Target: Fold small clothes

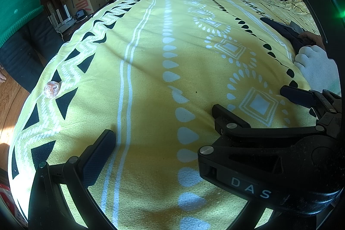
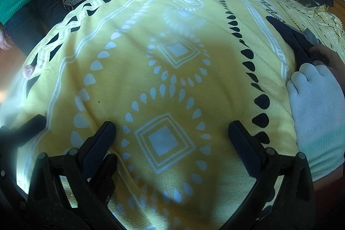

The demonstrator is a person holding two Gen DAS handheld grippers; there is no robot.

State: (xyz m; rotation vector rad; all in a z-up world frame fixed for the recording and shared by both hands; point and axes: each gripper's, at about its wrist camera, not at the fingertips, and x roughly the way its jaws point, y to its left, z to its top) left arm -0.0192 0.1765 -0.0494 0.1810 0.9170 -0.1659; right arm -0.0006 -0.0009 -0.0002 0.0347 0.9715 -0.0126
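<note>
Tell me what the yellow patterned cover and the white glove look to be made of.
Yellow cover: looks like soft woven or brushed fabric, matte, with a fine nap and shallow wrinkles; the pattern seems printed.
White glove: looks like knitted cotton-type yarn, matte, with visible ribbing and a pale green cuff band.

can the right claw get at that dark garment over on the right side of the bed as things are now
Probably yes. The right claw is open and empty, with bare yellow bedspread ahead. The dark garment lies off to its right, partly under a white-gloved hand.

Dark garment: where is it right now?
The dark garment lies at the far right of the yellow cloth in both views, just beyond the white-gloved hand, clear of both open hand-held grippers.
</note>
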